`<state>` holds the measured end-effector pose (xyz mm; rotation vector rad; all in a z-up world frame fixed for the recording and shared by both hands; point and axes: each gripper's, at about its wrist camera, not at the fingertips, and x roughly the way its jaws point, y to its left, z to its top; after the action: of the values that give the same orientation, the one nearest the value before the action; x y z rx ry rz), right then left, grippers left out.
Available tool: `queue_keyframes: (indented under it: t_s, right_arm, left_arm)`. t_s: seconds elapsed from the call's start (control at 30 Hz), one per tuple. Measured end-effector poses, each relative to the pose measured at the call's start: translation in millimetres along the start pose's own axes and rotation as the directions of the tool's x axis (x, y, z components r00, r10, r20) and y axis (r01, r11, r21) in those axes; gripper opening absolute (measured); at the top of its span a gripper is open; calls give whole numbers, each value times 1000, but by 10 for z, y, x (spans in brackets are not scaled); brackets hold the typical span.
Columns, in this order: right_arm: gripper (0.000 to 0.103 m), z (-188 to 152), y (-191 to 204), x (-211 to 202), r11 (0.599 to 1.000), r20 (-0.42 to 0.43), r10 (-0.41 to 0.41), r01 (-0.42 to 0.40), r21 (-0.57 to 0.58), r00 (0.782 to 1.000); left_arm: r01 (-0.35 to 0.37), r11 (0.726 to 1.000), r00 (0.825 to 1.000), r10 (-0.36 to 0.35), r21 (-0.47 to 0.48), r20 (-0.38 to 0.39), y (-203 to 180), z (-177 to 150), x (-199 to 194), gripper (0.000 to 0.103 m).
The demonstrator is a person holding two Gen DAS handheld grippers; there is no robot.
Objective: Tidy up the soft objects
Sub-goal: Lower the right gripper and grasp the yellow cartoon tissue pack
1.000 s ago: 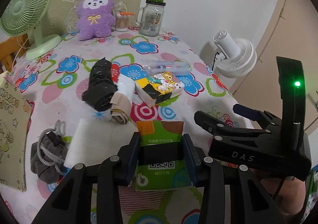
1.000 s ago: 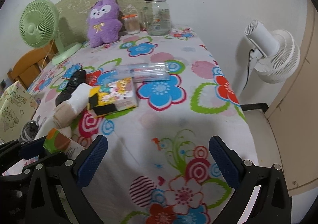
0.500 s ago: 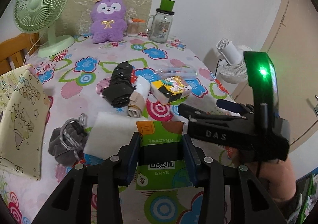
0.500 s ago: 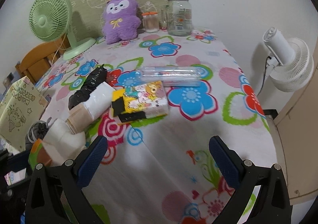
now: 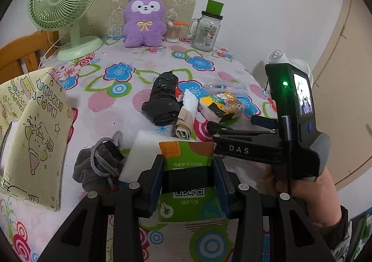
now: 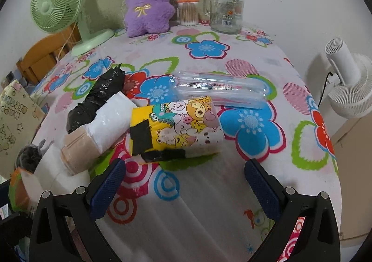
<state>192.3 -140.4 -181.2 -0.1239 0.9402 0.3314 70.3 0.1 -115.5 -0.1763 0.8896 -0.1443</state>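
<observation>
My left gripper [image 5: 188,176] is shut on a green and orange tissue pack [image 5: 188,157] and holds it above the table's near edge. My right gripper [image 6: 184,183] is open and empty, just short of the yellow cartoon tissue pack [image 6: 176,127]; it also shows in the left wrist view [image 5: 241,124]. Left of that pack lie a white roll with a beige end [image 6: 100,131] and a black bag roll [image 6: 97,99]. A grey drawstring pouch [image 5: 100,166] and a white pad [image 5: 141,155] lie near the left gripper. A purple plush [image 6: 148,6] sits at the back.
A clear plastic case [image 6: 218,89] lies behind the yellow pack. A green fan [image 5: 65,3], a cotton swab jar [image 6: 188,11] and a glass mug with green lid [image 6: 226,6] stand at the back. A yellow paper bag [image 5: 34,136] stands at left. A white fan [image 6: 348,85] stands beyond the table's right edge.
My left gripper has pulled back and risen with the green pack. My right gripper has moved forward toward the yellow tissue pack, still open.
</observation>
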Motion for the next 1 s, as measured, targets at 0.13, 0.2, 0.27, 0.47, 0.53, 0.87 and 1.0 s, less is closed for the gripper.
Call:
queue_keyframes:
  t_s: [0.13, 0.2, 0.27, 0.47, 0.53, 0.87, 1.0]
  right_arm:
    - [103, 73, 11, 66, 1000, -6, -16, 16, -10, 1000]
    - [103, 93, 26, 90, 1000, -9, -21, 21, -20, 1000]
    - [103, 103, 44, 105, 999, -14, -32, 31, -30, 999]
    - [77, 103, 21, 50, 999, 18, -26, 27, -22, 999]
    - [77, 99, 22, 46, 999, 18, -29, 30, -24, 999]
    - [76, 60, 32, -6, 999, 22, -29, 30, -22, 999]
    - [75, 45, 33, -37, 999, 24, -32, 32, -22, 999]
  left_arm:
    - [-2, 1000, 1000, 2, -9, 4, 24, 10, -4, 42]
    - [-4, 1000, 1000, 4, -13, 5, 38, 11, -10, 42]
    - [-6, 1000, 1000, 6, -18, 8, 56, 13, -18, 42]
    - [-7, 1000, 1000, 7, -22, 10, 70, 12, -35, 42]
    - [-8, 1000, 1000, 9, -24, 10, 71, 12, -37, 42]
    - [-30, 999, 999, 31, -33, 30, 102, 74, -61, 42]
    - [-31, 999, 999, 32, -33, 33, 105, 75, -64, 42]
